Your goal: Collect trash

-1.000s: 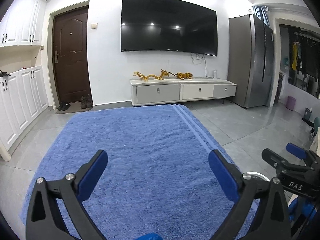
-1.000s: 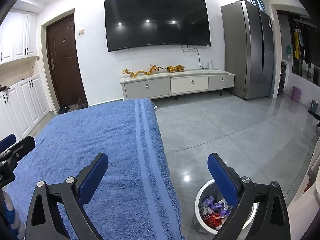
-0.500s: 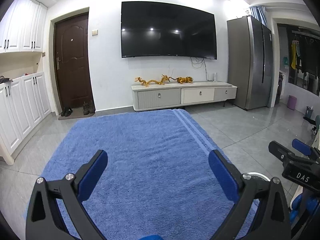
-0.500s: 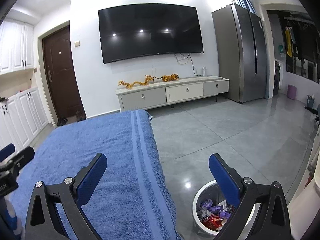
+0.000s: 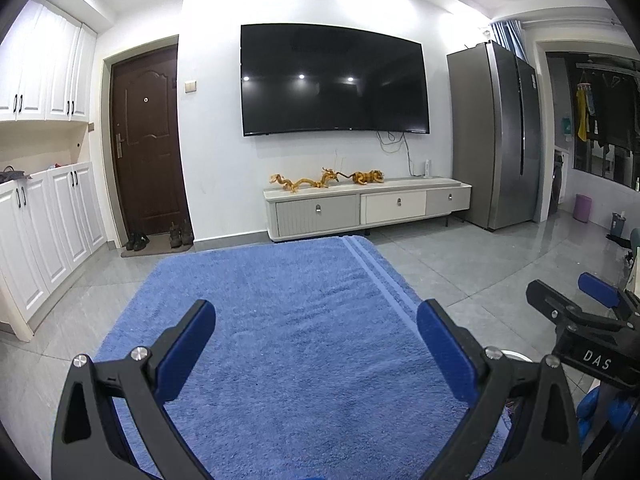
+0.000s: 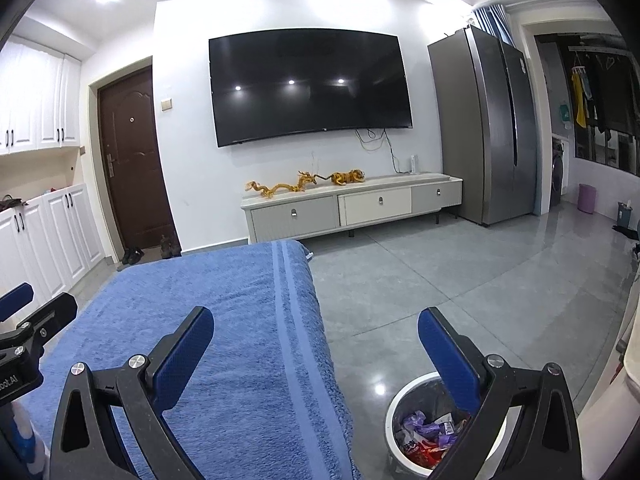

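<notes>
Hovering over the blue towel [image 5: 304,344], the left gripper [image 5: 316,338] has its jaws spread wide with nothing between the blue pads [image 5: 186,350]. Towel surface under it is bare. The towel's long axis runs away from the cameras toward the TV cabinet [image 5: 366,208], with its double stripe along the right edge.

Right gripper [image 6: 316,340] is just beside the left one, at about the same height, jaws also spread wide and holding nothing. Its left finger sits over the towel's striped edge, its right finger over the grey tile floor [image 6: 440,292]. In the left wrist view the right gripper shows at the right edge [image 5: 580,312]; in the right wrist view the left one shows at the left edge [image 6: 24,332].

Trash bin [image 6: 394,412] stands upright on the floor, just right of the towel edge and below the right gripper's right finger, which covers part of its rim. White round rim, dark liner, mouth facing up. Inside: trash [image 6: 428,436], crumpled wrappers in purple, red and white, piled loosely; can't tell individual pieces or their orientation. From the left wrist view only a sliver of the bin rim [image 5: 514,356] shows behind the right finger.
</notes>
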Tool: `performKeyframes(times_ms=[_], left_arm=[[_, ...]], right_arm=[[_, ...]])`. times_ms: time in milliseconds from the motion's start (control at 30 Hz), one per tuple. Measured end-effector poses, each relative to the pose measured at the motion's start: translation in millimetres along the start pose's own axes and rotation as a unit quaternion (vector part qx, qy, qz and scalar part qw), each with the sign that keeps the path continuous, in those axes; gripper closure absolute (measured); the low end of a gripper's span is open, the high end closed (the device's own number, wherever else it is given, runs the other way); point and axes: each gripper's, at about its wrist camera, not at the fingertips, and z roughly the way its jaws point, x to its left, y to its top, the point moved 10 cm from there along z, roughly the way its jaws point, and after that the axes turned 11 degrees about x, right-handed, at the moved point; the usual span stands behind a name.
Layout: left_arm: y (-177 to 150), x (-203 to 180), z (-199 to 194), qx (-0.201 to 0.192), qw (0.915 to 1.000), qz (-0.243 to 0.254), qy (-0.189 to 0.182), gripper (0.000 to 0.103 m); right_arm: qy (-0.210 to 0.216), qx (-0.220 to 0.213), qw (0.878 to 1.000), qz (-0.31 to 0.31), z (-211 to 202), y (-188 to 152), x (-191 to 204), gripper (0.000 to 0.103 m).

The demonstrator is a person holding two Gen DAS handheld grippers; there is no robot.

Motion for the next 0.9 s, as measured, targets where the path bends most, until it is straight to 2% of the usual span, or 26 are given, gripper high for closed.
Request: performKeyframes(times_ms=[367, 900], left_arm=[[1.2, 2.0, -21.2, -0.023, 0.9996, -0.001, 0.016, 0.002], [-4.1, 9.8, -25.2, -0.022, 0.9995, -0.012, 0.021, 0.002]], right_arm=[[-0.004, -0.026, 1.000, -0.007, -21.9, 5.1, 2.3, 0.000], [-0.026, -0.035, 0.999, -0.023, -30.7, 4.1, 7.1, 0.000]])
